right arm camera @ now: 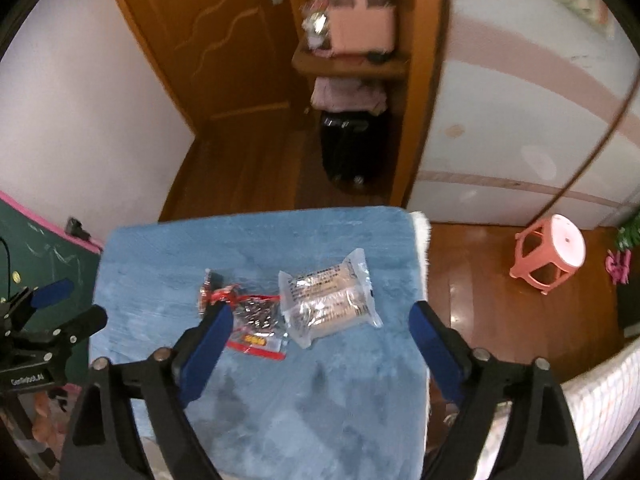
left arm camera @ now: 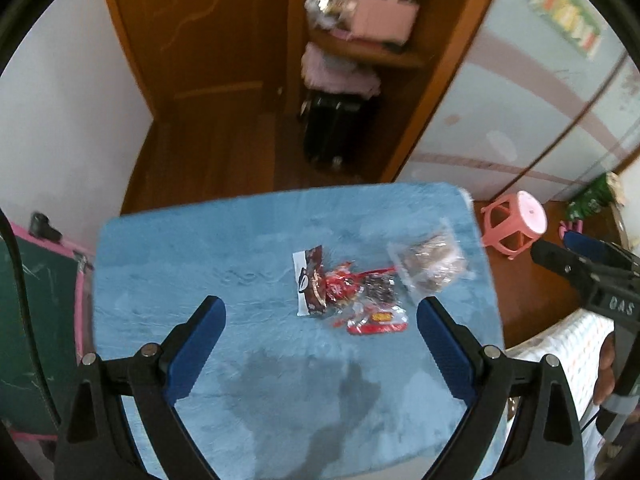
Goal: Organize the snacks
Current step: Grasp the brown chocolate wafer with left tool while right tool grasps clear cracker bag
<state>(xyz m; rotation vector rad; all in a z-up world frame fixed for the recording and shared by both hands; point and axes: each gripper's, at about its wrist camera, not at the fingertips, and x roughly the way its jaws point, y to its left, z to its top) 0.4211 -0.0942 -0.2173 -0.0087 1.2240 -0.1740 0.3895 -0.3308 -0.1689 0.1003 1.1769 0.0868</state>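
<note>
Several snack packets lie in a loose pile on a blue plush table top [left arm camera: 200, 256]. A brown and white packet [left arm camera: 310, 282] lies at the left, small red packets [left arm camera: 344, 284] beside it, a clear packet with a red label [left arm camera: 378, 316] in front. A larger clear packet of brown biscuits [left arm camera: 430, 266] lies at the right; in the right wrist view [right arm camera: 330, 298] it lies between my fingers. My left gripper [left arm camera: 320, 320] is open and empty above the table's near side. My right gripper [right arm camera: 320, 326] is open and empty, also high above the pile.
A pink plastic stool [right arm camera: 550, 254] stands on the wooden floor to the right of the table. A green chalkboard with a pink frame [left arm camera: 36, 320] stands at the left. A wooden door and shelves with a black suitcase [left arm camera: 332, 128] are behind. A patterned bed edge [left arm camera: 576, 344] is at the right.
</note>
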